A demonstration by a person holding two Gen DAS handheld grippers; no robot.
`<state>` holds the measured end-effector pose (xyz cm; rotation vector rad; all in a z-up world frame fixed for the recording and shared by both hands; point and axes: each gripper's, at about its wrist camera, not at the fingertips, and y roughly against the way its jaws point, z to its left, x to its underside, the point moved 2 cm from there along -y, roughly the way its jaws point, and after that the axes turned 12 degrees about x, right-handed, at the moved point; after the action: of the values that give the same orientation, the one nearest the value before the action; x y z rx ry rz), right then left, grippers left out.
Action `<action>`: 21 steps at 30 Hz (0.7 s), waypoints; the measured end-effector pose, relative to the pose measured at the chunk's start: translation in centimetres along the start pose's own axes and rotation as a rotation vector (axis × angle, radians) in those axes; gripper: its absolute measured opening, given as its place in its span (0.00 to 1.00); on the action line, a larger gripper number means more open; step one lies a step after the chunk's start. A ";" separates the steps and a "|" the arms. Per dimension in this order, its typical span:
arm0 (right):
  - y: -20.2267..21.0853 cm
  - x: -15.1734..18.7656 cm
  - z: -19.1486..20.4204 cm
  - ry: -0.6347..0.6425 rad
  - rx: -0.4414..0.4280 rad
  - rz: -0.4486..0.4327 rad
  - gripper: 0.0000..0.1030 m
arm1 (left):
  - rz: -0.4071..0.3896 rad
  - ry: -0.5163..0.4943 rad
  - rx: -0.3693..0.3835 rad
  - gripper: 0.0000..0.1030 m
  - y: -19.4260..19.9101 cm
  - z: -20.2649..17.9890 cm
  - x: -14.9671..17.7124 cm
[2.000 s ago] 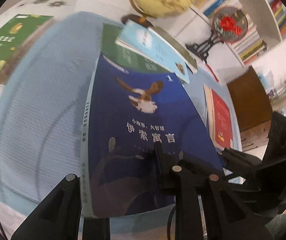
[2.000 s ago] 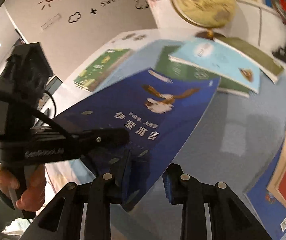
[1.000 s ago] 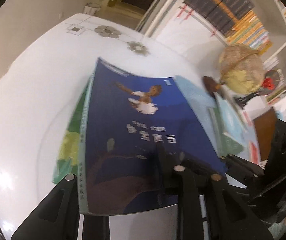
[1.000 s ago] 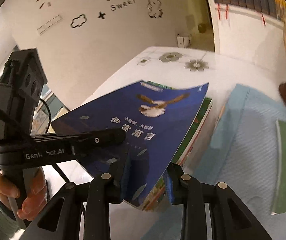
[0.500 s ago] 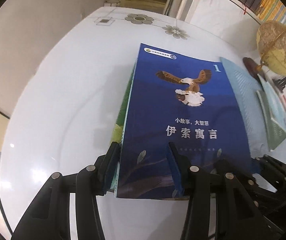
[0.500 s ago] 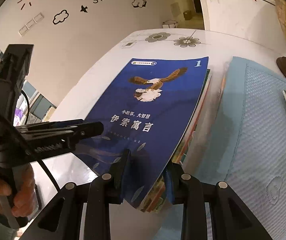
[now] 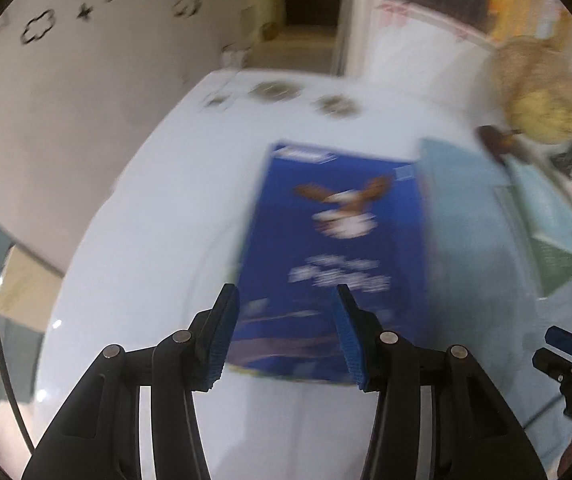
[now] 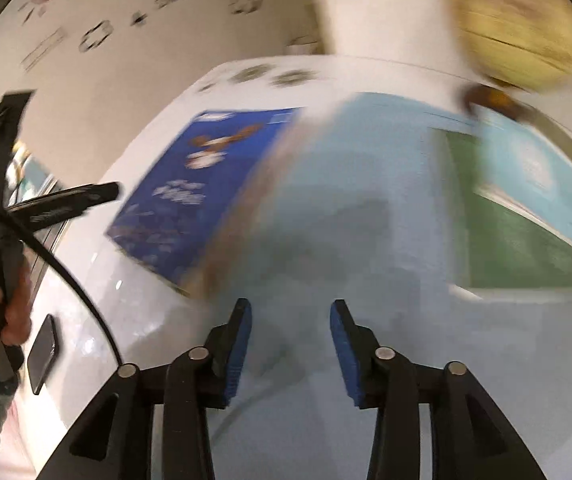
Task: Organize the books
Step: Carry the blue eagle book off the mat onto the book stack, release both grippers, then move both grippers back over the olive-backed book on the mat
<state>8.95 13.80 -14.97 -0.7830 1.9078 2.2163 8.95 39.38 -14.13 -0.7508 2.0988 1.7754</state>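
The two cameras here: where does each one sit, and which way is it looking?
Left wrist: on the left gripper, angled down at the blue book on the white table; its fingers show.
Right wrist: on the right gripper, jaws opening, empty, over the light blue mat; a hand shows.
Both see book, mat, globe.

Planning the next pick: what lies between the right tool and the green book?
Only bare light-blue mat lies between the right tool and the green book, in the right wrist view.
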 end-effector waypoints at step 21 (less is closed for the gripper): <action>8.7 1.7 -37.9 -0.367 0.088 -0.110 0.50 | 0.138 -0.215 0.343 0.44 -6.6 -36.0 0.1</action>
<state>15.53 -24.31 -10.86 -0.4200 1.7250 2.0258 16.51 3.62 -12.54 -0.3167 2.2635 1.4263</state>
